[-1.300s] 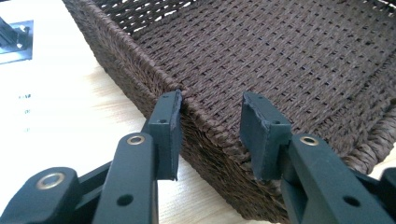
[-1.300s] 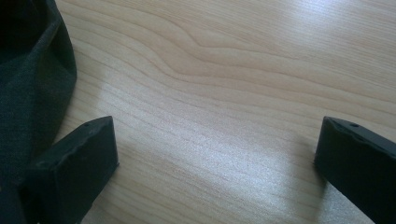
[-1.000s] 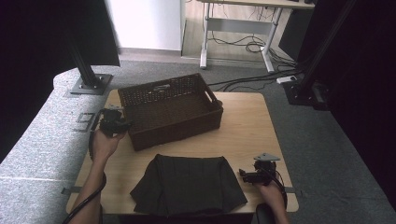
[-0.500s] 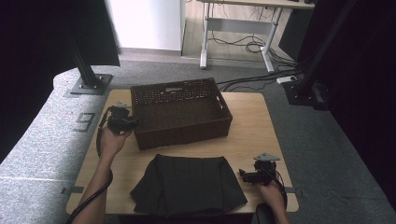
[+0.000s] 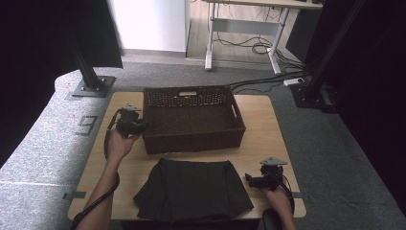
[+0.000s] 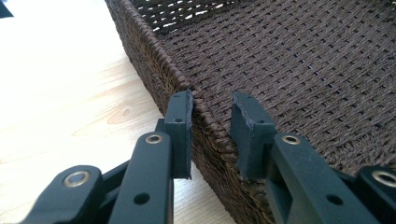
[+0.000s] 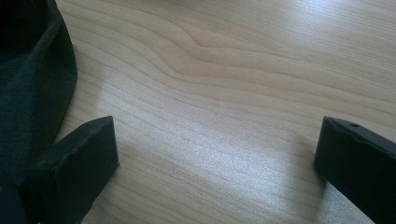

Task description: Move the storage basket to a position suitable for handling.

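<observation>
High view: the left gripper (image 5: 135, 125) grips the wicker basket (image 5: 191, 117) at its left wall, near the table's (image 5: 265, 129) far-left corner. Left gripper view: jaws clamp that rim (image 6: 205, 121). Right gripper view: the right gripper (image 7: 217, 149) stands wide, empty, beside the dark cloth (image 7: 28, 84) by the near edge.

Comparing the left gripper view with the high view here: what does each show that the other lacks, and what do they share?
Left gripper view alone: the left tongs astride the wicker basket side wall, one jaw pressed on its outer face, the other inside with a slight gap visible at the tip; the weave close up.

High view alone: the whole basket with its end handle slots, the dark folded garment on the near table edge, the right tongs beside it, both forearms, the floor and desk beyond.

Both: basket, left tongs, the light wooden table.
</observation>
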Demonstrator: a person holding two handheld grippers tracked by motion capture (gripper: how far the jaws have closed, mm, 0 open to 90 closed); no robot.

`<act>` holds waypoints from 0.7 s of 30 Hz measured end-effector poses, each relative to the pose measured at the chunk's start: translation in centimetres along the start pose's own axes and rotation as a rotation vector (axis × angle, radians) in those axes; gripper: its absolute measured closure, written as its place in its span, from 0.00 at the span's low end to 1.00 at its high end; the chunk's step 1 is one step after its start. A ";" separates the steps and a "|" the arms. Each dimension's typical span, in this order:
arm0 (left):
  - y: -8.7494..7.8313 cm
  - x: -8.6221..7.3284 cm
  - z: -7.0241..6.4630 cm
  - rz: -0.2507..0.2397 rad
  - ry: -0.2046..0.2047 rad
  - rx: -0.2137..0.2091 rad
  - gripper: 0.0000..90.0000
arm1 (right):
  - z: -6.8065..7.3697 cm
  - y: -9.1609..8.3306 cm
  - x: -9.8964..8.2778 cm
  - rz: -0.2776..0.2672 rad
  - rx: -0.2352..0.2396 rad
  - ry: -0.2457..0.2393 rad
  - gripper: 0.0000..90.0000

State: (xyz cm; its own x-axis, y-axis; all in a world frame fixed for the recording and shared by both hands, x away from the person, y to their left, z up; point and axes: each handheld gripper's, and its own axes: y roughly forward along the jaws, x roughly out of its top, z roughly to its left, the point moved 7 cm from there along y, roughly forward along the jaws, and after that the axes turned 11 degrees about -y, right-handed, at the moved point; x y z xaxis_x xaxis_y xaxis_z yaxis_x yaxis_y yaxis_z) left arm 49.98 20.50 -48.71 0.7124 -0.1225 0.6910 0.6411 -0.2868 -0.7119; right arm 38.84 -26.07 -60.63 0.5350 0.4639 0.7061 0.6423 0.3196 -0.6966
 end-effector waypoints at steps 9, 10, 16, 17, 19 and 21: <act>0.1 -0.2 -0.9 0.002 0.030 -0.045 0.78 | 0.0 0.0 0.0 0.000 0.000 0.000 0.00; 0.0 -0.3 -1.0 -0.002 0.030 -0.053 0.78 | 0.0 0.0 0.0 0.000 0.001 -0.002 0.00; -0.3 -0.6 -1.2 -0.002 0.040 -0.065 0.78 | -0.1 -0.1 0.0 0.003 0.009 -0.006 0.00; -0.3 -0.7 -1.3 -0.002 0.042 -0.066 0.78 | -0.2 -0.1 0.0 0.013 0.013 0.001 0.00; -0.4 -0.8 -1.3 0.001 0.048 -0.069 0.78 | -0.5 -0.4 0.5 -0.006 0.030 0.018 0.09; -0.5 -0.9 -1.3 0.003 0.054 -0.070 0.78 | -0.6 -0.7 1.3 -0.034 0.045 0.017 0.17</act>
State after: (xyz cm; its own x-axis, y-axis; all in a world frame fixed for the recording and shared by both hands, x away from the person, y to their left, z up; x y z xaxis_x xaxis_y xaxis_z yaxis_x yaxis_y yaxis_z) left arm 48.65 19.47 -48.78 0.6968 -0.1741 0.6959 0.6159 -0.3521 -0.7048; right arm 39.48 -26.19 -59.15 0.5228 0.4385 0.7310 0.6350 0.3718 -0.6772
